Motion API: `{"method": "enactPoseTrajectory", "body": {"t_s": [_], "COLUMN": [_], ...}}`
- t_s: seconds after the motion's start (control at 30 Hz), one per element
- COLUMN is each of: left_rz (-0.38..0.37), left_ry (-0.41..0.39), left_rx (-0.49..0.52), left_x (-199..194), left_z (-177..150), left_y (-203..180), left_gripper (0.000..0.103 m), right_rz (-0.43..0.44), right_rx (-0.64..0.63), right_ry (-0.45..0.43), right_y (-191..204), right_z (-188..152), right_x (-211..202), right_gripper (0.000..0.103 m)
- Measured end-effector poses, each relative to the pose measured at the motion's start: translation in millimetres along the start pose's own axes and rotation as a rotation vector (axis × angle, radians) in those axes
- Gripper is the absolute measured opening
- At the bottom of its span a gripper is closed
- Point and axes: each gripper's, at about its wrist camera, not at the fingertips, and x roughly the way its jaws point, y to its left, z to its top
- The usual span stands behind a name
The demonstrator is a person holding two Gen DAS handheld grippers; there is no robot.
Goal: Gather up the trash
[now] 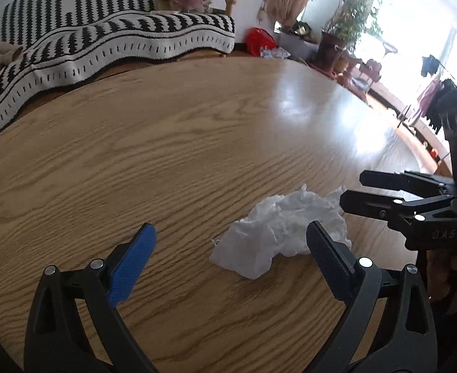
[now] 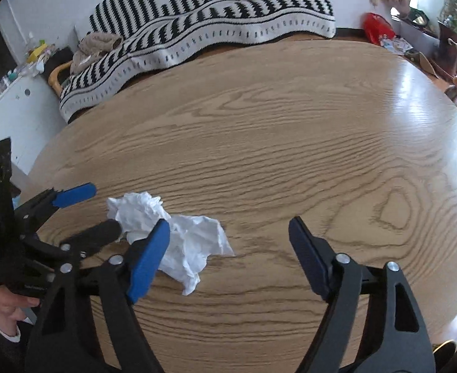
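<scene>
Crumpled white tissue (image 1: 278, 233) lies loose on the wooden worktop (image 1: 182, 143) between both grippers; left gripper (image 1: 231, 242) and right gripper (image 2: 228, 239) jaws spread, empty — one should straddle the wad's bulk, then pinch.

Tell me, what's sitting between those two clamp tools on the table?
A crumpled white tissue lies on the wooden table between the left gripper and the right gripper, both open. The right wrist view shows it best.
</scene>
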Motion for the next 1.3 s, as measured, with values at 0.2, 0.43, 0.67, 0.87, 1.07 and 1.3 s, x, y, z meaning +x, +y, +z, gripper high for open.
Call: {"method": "enactPoseTrajectory", "body": {"t_s": [0.2,0.43,0.67,0.87,1.07,1.3], "left_rz": [-0.007,-0.095,-0.09,-0.081,-0.098,-0.198], "left_ry": [0.019,0.032,0.024,0.024,-0.023,-0.052], "left_rx": [0.08,0.107,0.087,0.073,0.081,0.141], "left_x": [8,10,6,-1,-28,-54], "left_z": [-4,-9,-8,-5,7,30], "left_y": [-17,-30,-31,-36,-65,-158], "left_gripper": [0.087,0.03,0.016,0.014,0.014,0.014], "right_rz": [-0.008,0.025,0.03,0.039,0.017,-0.073], "right_rx": [-0.043,-0.087,-0.077,-0.064,-0.027,0.008], "right_ry": [0.047,0.077,0.064,0.02,-0.071,-0.196], "right_y": [5,15,15,14,-2,-55], "right_z": [-3,-10,-11,-10,-15,-45], "right_x": [16,18,11,-5,-51,-155], "right_gripper": [0.036,0.008,0.005,0.005,0.005,0.005]}}
